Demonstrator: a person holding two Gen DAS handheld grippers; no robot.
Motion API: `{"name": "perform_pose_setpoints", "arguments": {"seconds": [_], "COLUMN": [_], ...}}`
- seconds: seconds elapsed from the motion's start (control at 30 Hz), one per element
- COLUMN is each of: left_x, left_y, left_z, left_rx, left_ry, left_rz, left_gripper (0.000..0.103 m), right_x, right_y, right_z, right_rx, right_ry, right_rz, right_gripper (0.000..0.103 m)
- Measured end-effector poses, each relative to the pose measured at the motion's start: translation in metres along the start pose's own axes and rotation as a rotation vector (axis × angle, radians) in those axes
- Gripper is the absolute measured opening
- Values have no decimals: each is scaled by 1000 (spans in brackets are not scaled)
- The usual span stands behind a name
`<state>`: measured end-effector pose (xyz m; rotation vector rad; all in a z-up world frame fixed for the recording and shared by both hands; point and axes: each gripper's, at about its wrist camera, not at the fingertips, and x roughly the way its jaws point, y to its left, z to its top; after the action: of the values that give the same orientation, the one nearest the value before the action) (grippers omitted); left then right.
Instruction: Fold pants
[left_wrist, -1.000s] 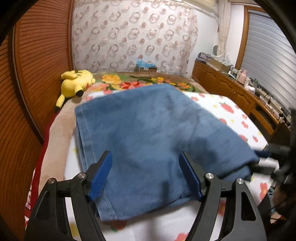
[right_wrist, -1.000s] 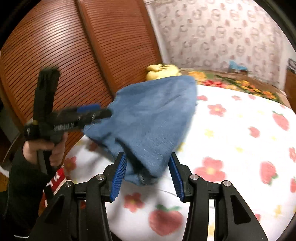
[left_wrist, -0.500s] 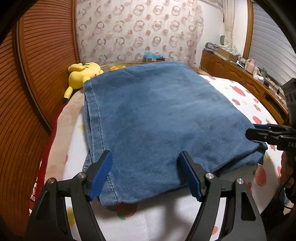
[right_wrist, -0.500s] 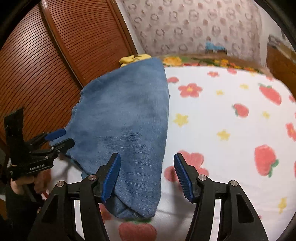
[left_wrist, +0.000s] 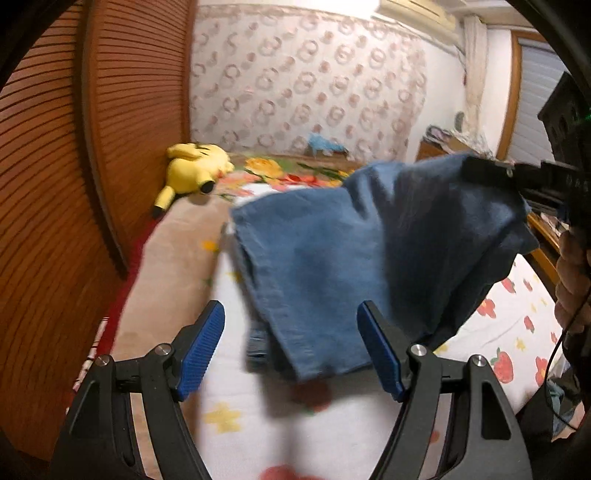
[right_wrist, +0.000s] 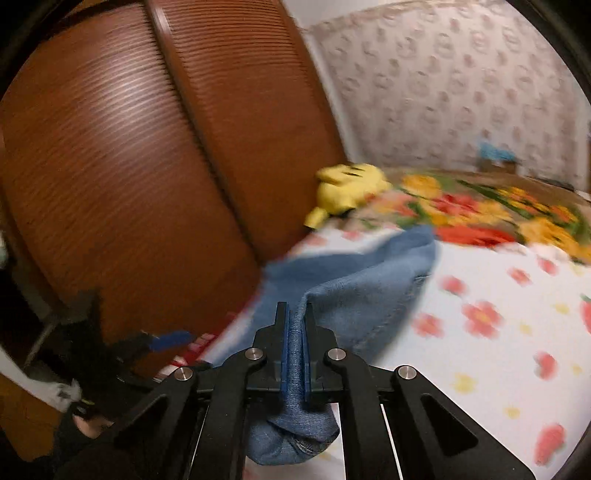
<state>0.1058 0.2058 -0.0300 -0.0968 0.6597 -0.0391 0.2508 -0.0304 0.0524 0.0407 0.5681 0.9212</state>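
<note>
Both fisheye wrist cameras are looking forward and slightly downward along their fingers, close over the white strawberry-print bedspread (left_wrist: 517, 325). Each is sharing the folded blue denim pants (left_wrist: 325, 273), yellow plush toy (right_wrist: 347, 188) and ribbed wooden doors (left_wrist: 48, 221).

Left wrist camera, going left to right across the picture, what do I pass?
Wooden slatted door → yellow plush toy → blue pants, lifted at their right corner → right gripper pinching that corner → the hand holding it.
</note>
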Motion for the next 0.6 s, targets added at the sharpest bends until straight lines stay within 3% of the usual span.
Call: {"name": "perform_pose_setpoints", "arguments": {"seconds": [0.1, 0.2, 0.43, 0.6], "left_x": [-17, -29, -30, -17], "left_y": [20, 42, 69, 55], "left_z": [-1, -5, -1, 13], "left_rx": [-20, -55, -111, -88], "left_ry": [-20, -35, -46, -48], "left_rz": [37, 66, 100, 57], "left_gripper": [76, 76, 76, 76], "right_x": [24, 54, 107, 102], "right_y": [27, 43, 28, 35], "right_z": [2, -16, -87, -92], "right_rx": [-60, -97, -84, -148], "right_ry": [18, 95, 316, 305], "right_rz": [67, 121, 153, 114], "right_gripper": [5, 5, 4, 5]}}
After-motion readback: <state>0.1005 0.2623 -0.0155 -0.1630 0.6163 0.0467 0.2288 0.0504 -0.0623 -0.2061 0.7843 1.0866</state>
